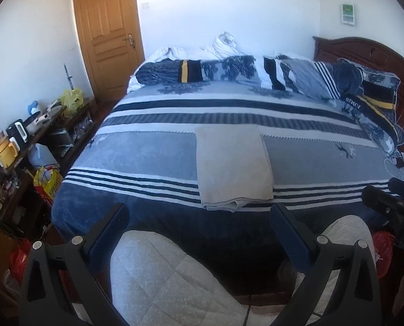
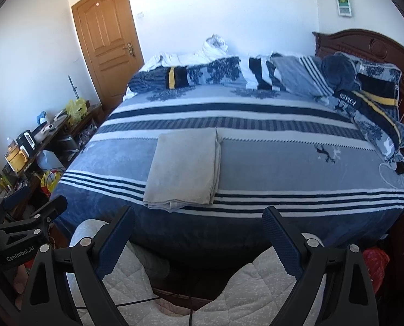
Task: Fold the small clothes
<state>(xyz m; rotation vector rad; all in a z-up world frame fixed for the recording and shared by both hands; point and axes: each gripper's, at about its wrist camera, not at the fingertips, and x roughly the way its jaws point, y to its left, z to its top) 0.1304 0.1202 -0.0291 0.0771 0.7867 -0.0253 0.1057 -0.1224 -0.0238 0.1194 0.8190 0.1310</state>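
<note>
A folded grey garment [image 1: 233, 167] lies flat on the bed [image 1: 147, 160], on the striped blue, grey and white blanket, near the bed's near edge and roughly midway between its left and right sides. Its folded layers show along the near edge.

The left gripper [image 1: 199, 233] hovers in front of the near edge of the bed with its fingers [image 1: 289, 240] spread wide and nothing between them; it does not touch the garment. The right gripper [image 2: 199, 231] is held the same way a little further right, its fingers [image 2: 280, 240] also spread and empty, apart from the cloth. Below both, the person's legs in pale quilted trousers [image 1: 158, 277] show.

At the far side of the bed lie rumpled bedding and pillows [image 1: 310, 77], with a dark wooden headboard [image 1: 365, 51] at the far right. On the left stands a cluttered desk [image 1: 33, 135]. On it sits a yellow plastic bag [image 1: 71, 102], contents hidden. Beside the desk on the floor is a yellow-and-red bag [image 1: 48, 182] holding loose cables or wires; what else is inside I cannot tell. A wooden door [image 1: 109, 35] stands shut at the far left.
</note>
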